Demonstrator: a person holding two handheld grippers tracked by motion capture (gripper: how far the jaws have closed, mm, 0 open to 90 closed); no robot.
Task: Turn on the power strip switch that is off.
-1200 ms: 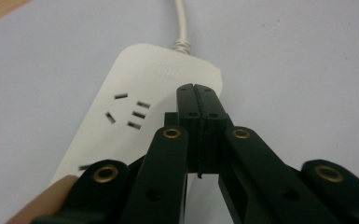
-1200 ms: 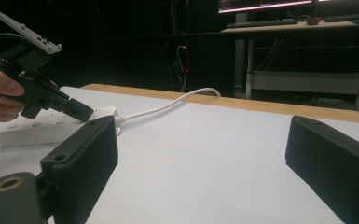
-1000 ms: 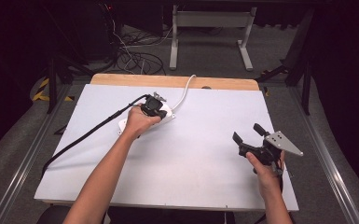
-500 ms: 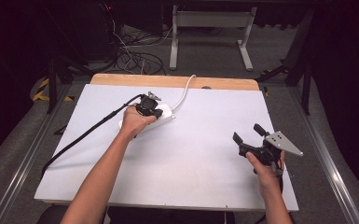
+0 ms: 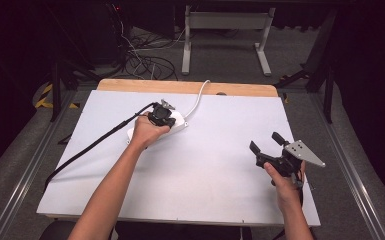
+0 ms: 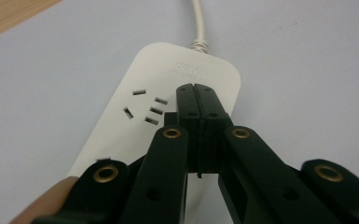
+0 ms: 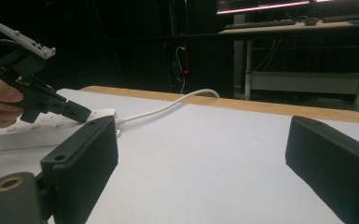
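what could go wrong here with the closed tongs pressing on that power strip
The left tongs, shut, bear on the power strip near its cord end; the tips could slide off the smooth top. Nothing steadies the strip: the right tongs stand open, far off, so a push may shove it across the table or tug its cord.
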